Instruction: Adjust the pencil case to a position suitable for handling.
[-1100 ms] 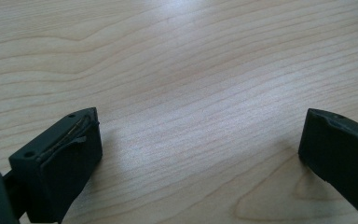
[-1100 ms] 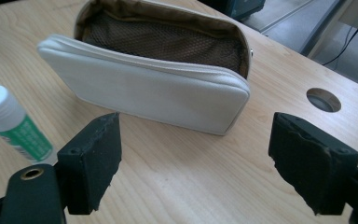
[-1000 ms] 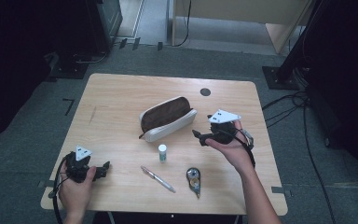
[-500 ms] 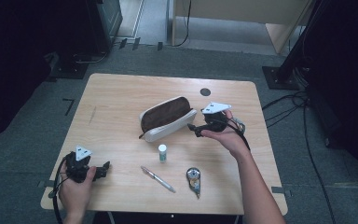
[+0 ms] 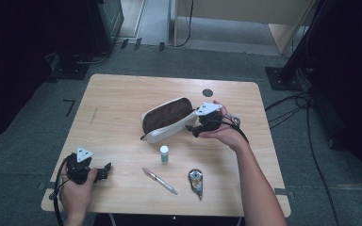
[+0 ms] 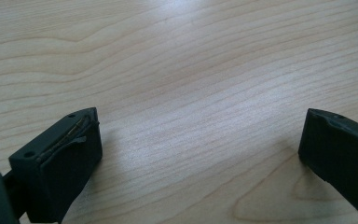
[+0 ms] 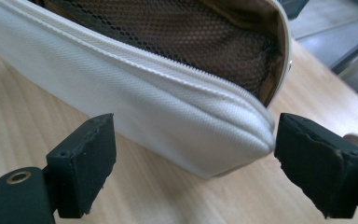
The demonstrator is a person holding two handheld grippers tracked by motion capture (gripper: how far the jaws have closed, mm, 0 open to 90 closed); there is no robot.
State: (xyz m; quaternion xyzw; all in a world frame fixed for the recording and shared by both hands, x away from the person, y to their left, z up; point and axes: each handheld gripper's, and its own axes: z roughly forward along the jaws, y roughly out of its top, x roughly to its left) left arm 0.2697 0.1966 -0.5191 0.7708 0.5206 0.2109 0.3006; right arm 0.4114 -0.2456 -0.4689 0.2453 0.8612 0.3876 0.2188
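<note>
Between right hand-held gripper (image 7: 193, 161) jaws: pouch (image 7: 135, 93)

pouch (image 7: 168, 93): white woven cloth, brown net inside
table (image 6: 191, 70): smooth pale wood
jaws: matt black, rough

From above your side, the high view looks forward and down on the whole table (image 5: 122, 99). Your left gripper (image 6: 198, 154) camera skims bare wood just ahead of its jaws. Your right gripper (image 7: 193, 154) camera sits very close to the pouch (image 7: 168, 98) ahead, which the high view shares.
</note>
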